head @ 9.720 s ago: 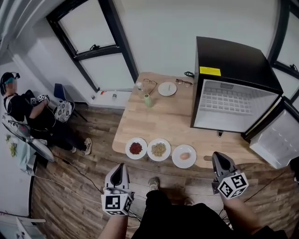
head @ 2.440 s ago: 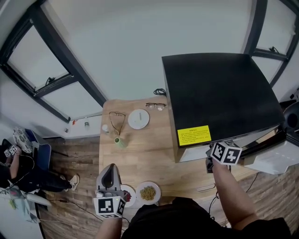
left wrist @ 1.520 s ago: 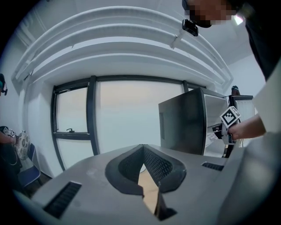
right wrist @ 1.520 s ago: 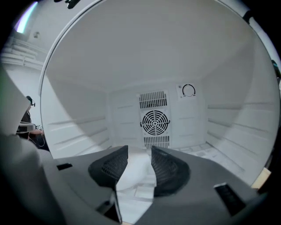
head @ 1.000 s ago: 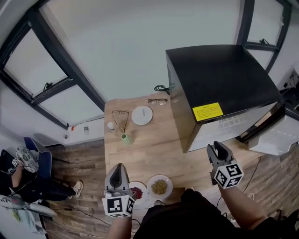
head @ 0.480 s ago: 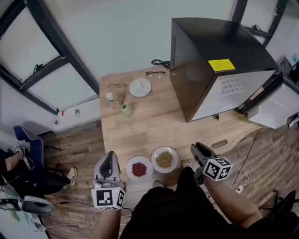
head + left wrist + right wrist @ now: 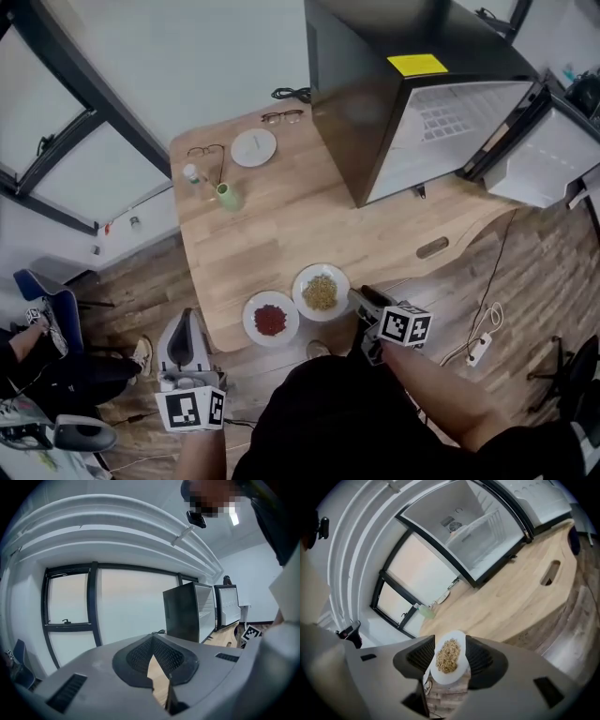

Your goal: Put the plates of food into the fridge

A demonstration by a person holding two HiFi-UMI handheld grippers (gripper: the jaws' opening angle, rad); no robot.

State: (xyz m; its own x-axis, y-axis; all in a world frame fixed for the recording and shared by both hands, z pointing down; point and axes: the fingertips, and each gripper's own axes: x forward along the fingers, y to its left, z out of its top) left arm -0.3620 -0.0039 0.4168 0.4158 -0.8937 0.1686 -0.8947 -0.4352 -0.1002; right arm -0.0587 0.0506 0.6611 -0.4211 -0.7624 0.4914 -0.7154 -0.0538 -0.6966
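Two plates lie near the table's front edge: one with red food [image 7: 270,319], one with yellow grains [image 7: 321,292]. My right gripper [image 7: 359,300] is low at the grain plate's right rim. In the right gripper view the grain plate [image 7: 448,657] shows between the jaws, which are opening, and the pads do not press on it. My left gripper [image 7: 187,323] hangs below the table's front left corner, off the wood, shut on nothing [image 7: 152,644]. The black fridge [image 7: 356,84] stands open at the back right, its white inside [image 7: 441,112] showing a wire shelf.
On the wooden table [image 7: 281,234] at the back are a small white plate [image 7: 253,147], two pairs of glasses [image 7: 284,117], a green cup [image 7: 227,196] and a small bottle [image 7: 192,174]. The fridge door [image 7: 544,159] swings out right. A power strip [image 7: 480,349] lies on the floor.
My right gripper has moved left and down to the grain plate's rim and its jaws have spread. The head view has tipped further down. The left gripper has stayed low at the front left.
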